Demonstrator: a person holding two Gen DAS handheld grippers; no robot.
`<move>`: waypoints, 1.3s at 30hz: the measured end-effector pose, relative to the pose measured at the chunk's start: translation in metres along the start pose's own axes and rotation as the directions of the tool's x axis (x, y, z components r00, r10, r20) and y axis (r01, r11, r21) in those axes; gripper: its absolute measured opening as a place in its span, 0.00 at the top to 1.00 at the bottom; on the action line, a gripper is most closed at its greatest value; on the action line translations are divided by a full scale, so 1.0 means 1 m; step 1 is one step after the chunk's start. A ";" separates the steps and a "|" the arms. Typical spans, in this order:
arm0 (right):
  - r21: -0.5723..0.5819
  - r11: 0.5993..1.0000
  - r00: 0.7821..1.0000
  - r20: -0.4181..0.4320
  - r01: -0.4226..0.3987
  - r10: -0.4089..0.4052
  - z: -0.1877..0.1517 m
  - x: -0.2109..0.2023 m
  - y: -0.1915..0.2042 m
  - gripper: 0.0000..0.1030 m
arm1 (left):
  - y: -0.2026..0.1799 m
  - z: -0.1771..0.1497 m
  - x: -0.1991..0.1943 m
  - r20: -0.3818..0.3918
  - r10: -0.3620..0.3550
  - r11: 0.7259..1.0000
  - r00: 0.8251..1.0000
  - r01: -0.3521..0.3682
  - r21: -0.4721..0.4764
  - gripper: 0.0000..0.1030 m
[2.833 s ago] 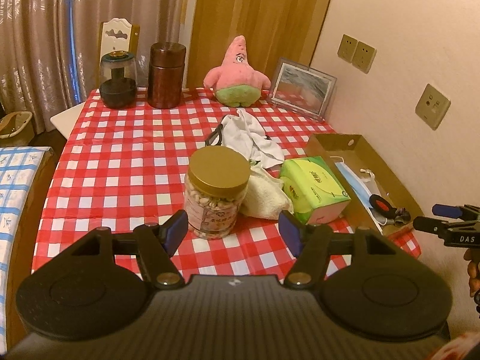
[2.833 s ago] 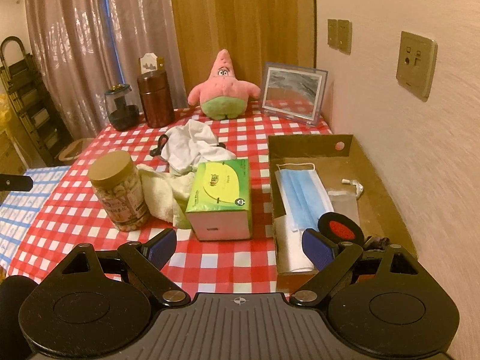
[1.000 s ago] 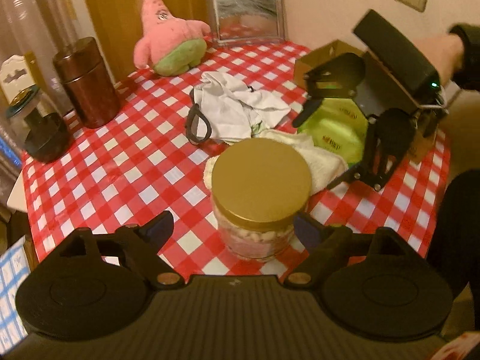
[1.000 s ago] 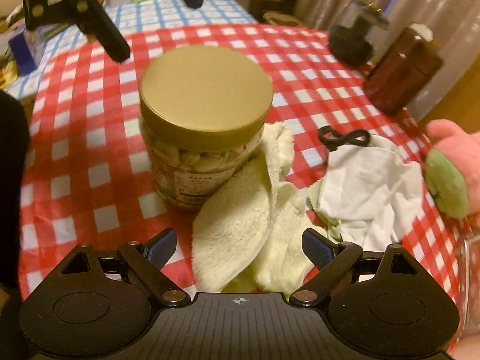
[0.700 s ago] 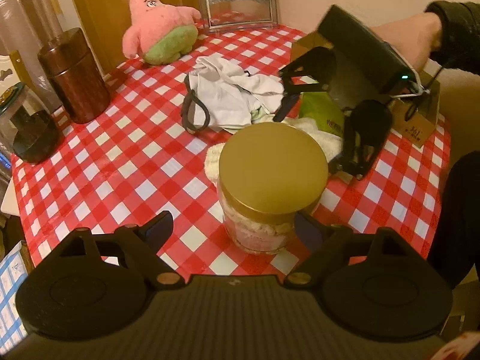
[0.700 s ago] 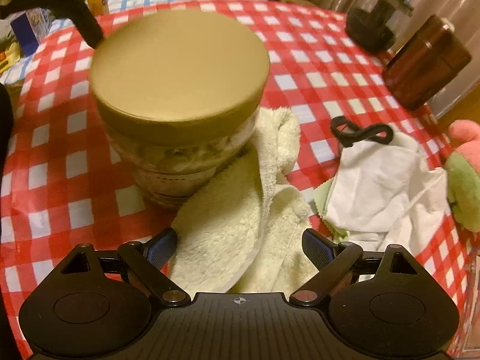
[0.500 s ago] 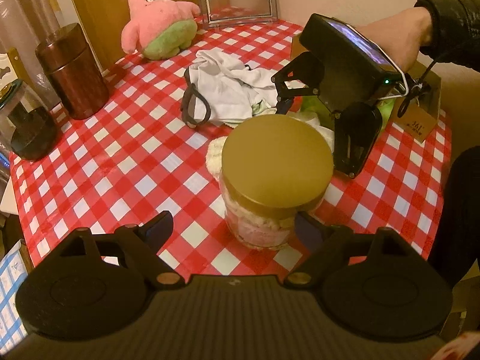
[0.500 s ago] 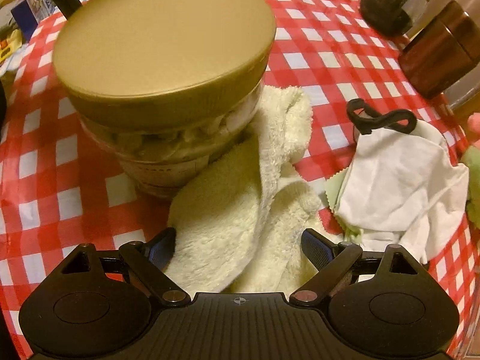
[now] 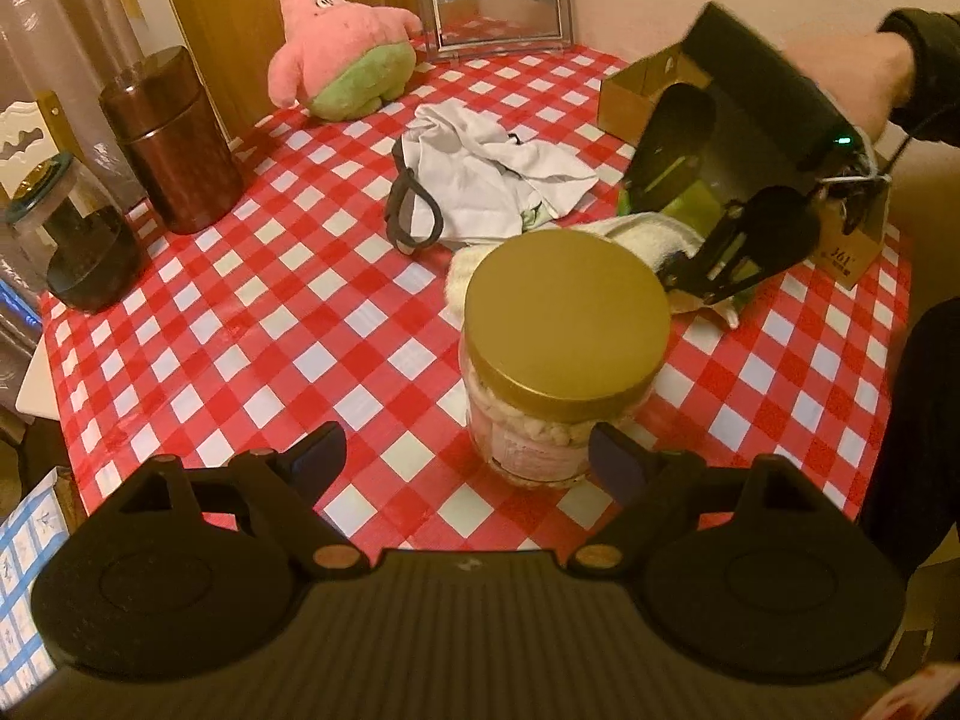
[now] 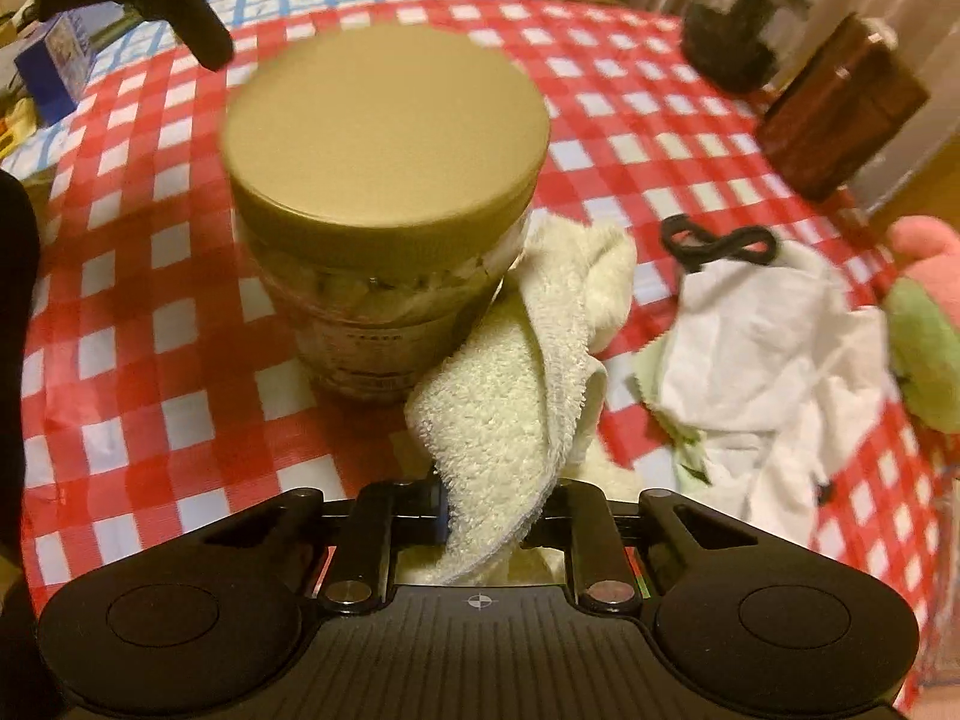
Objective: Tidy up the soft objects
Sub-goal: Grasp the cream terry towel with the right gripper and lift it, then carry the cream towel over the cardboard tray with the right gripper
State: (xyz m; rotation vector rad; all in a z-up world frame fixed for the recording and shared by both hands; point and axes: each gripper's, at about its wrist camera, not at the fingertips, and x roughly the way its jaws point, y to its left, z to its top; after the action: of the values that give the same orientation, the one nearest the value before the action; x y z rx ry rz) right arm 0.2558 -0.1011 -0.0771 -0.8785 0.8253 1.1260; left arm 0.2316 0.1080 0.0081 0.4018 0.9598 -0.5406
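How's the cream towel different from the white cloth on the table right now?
The cream towel is thick, looped terry; the white cloth is thin and smooth. The towel leans against the gold-lidded jar and is pinched in the right gripper, whose jaws have just been closing; the cloth lies loose, untouched. Both are crumpled on the checked tablecloth.

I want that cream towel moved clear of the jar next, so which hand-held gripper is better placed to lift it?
Right. The right hand-held gripper has just closed on the cream towel. The left hand-held gripper is open and empty, facing the gold-lidded jar.
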 end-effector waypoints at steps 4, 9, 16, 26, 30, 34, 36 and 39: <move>0.039 0.997 0.997 0.051 0.062 -0.064 -0.006 -0.034 0.012 0.83 | -0.002 0.002 -0.010 0.009 0.013 1.000 1.000 -0.013 -0.009 0.16; 0.089 0.989 0.982 0.136 0.119 -0.130 -0.016 -0.082 0.028 0.83 | -0.008 0.006 -0.023 0.016 0.033 0.999 0.999 -0.032 -0.012 0.16; 0.227 0.961 0.943 0.256 0.157 -0.214 -0.037 -0.141 0.044 0.83 | -0.020 0.013 -0.036 0.025 0.051 0.999 0.998 -0.051 -0.014 0.16; 0.552 0.811 0.862 0.297 0.196 -0.411 -0.080 -0.204 0.033 0.83 | -0.034 0.032 -0.046 0.061 0.057 0.998 0.997 -0.056 -0.020 0.16; 0.637 0.747 0.854 0.268 0.189 -0.445 -0.094 -0.214 0.024 0.83 | -0.036 0.052 -0.042 0.072 0.052 0.998 0.996 -0.050 -0.025 0.16; 0.675 0.714 0.855 0.245 0.188 -0.458 -0.104 -0.219 0.013 0.83 | -0.036 0.079 -0.030 0.083 0.041 0.999 0.996 -0.041 0.001 0.16; 0.676 0.711 0.854 0.242 0.192 -0.461 -0.107 -0.222 0.009 0.83 | -0.037 0.091 -0.022 0.083 0.034 0.999 0.996 -0.036 0.029 0.16; 0.668 0.715 0.853 0.236 0.205 -0.465 -0.108 -0.222 0.003 0.83 | -0.039 0.111 -0.005 0.078 0.023 0.994 0.997 -0.031 0.105 0.16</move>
State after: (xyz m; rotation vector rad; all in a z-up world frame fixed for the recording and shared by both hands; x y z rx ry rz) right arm 0.1913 -0.2850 0.0740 -0.2057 0.6000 0.5869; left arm 0.2789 0.0173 0.0665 0.4852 0.8533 -0.5800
